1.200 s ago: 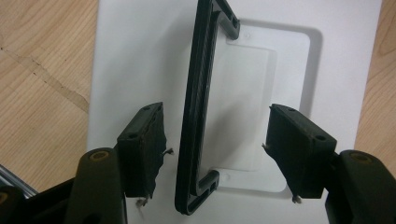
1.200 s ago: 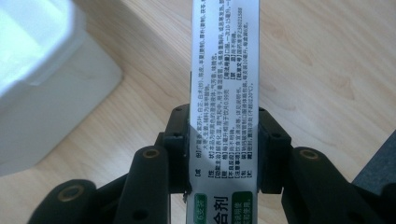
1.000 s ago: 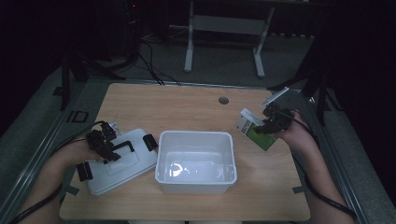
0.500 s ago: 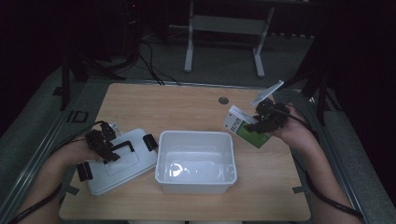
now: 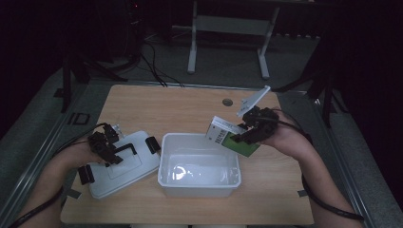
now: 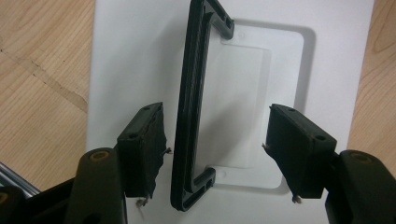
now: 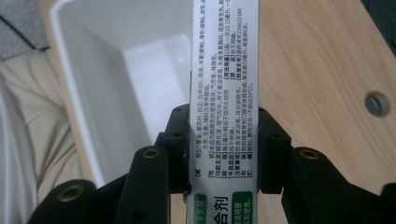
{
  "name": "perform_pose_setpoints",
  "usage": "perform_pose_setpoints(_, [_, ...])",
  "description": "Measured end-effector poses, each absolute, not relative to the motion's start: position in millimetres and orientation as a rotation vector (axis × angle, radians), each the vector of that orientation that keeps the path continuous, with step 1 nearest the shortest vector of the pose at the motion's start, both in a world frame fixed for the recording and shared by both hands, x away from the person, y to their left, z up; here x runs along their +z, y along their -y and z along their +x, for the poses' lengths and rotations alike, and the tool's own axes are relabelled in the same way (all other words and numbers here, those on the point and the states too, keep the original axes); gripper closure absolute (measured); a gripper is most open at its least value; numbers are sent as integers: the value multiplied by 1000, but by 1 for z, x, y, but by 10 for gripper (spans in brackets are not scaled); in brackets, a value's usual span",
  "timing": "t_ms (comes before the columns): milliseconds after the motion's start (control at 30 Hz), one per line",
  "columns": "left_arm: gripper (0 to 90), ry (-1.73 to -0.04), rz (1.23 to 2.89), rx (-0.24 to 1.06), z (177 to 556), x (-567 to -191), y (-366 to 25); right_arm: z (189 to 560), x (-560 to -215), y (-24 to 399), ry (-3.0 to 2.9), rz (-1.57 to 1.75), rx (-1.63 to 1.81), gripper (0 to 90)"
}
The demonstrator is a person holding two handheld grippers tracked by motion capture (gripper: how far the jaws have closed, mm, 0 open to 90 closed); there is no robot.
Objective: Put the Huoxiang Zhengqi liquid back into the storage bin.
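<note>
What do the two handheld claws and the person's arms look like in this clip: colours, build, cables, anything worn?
Both claws are black. The left claw has two blocky jaws with worn, frayed pads and brass-coloured pivot screws. The right claw has the same build, and in the high view it carries a grey three-cornered plate on top. A black cable trails from each along the forearm. The forearms are bare, with no sleeves or gloves in view.

Right tool with black jaws clamped on a long white-and-green printed cardboard box, box reaching over the rim of an open white plastic bin, light wooden tabletop with a small round hole
</note>
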State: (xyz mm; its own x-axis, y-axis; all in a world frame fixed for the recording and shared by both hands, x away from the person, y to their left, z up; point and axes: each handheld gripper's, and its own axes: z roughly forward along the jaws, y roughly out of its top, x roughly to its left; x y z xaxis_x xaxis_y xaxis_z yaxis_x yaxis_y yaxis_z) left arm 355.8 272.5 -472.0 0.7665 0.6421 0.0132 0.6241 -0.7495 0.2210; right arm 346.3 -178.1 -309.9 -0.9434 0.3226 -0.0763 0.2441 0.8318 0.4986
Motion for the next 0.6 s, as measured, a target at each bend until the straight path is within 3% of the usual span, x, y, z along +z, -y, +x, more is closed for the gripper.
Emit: perform_pose_setpoints(600, [380,-997,2770,126,356,-473,-272,320,-324,122,-3000,137,662,637])
